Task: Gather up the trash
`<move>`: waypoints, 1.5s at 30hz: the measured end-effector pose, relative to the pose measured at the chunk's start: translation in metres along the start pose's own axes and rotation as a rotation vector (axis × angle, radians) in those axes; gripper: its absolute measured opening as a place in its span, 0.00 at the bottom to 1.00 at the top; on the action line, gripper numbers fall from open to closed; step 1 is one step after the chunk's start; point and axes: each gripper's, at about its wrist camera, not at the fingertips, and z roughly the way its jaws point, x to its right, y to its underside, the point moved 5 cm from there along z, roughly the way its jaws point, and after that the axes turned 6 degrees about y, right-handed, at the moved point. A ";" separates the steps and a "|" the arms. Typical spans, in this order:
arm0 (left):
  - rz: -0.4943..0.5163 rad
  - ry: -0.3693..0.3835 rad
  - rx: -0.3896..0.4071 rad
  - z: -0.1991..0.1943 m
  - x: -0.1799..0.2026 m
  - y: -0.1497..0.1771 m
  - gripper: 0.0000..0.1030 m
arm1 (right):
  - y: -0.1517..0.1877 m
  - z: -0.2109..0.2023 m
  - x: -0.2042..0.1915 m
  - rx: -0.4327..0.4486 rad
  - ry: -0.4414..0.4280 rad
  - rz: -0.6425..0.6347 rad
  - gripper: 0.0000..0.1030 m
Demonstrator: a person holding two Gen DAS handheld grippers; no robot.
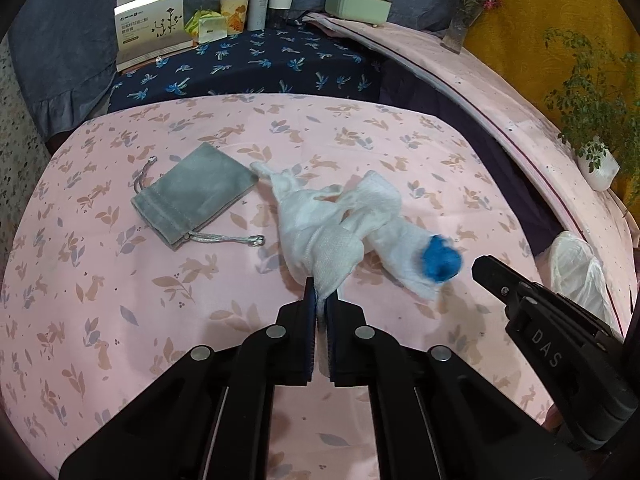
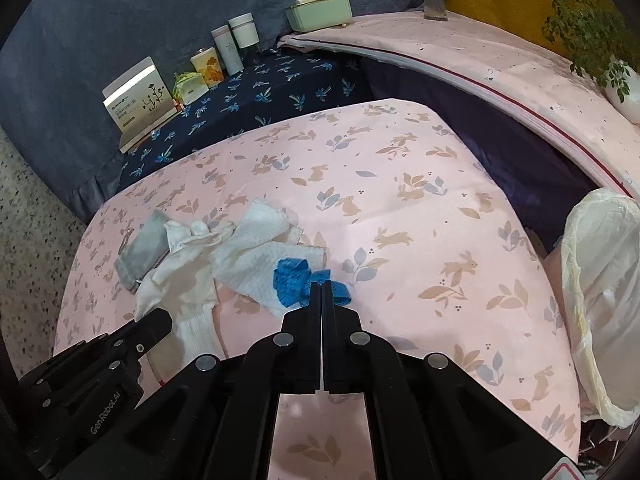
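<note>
"DAS" is read on the side of the right gripper [image 1: 486, 270] in the left wrist view, and "GenRobot.AI" on the body of the left gripper [image 2: 158, 320] in the right wrist view; the print on the white box [image 1: 150, 26] at the far left of the dark blue cloth [image 1: 256, 64] is too small to be read. Beside the box a green packet [image 1: 210, 26], a cup [image 1: 234, 14] with an orange picture, two tall bottles [image 1: 258, 4] and a green case [image 1: 356, 6] are lined up along the far edge. A white bag [image 2: 604, 292] with its mouth open is seen off the right edge of the pink table [image 1: 120, 280]; its contents cannot be told. A grey pouch [image 1: 192, 192], drawstring loose, is laid towards the table's left edge, touching the white tissue [image 1: 320, 216] near the middle. The left gripper's jaws are closed on a corner of the tissue; the right gripper's jaws are pressed together on a blue scrap [image 2: 294, 280], which is lying on the tissue's right end.
</note>
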 end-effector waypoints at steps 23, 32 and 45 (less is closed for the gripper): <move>0.005 0.000 0.020 -0.007 0.013 -0.007 0.04 | -0.006 0.029 -0.006 -0.055 -0.044 -0.021 0.43; 0.010 -0.002 0.014 0.002 0.011 -0.010 0.04 | -0.005 0.049 -0.011 -0.077 -0.057 -0.018 0.29; 0.060 0.040 0.055 -0.024 0.052 -0.012 0.04 | -0.008 0.004 0.018 -0.008 -0.041 0.004 0.01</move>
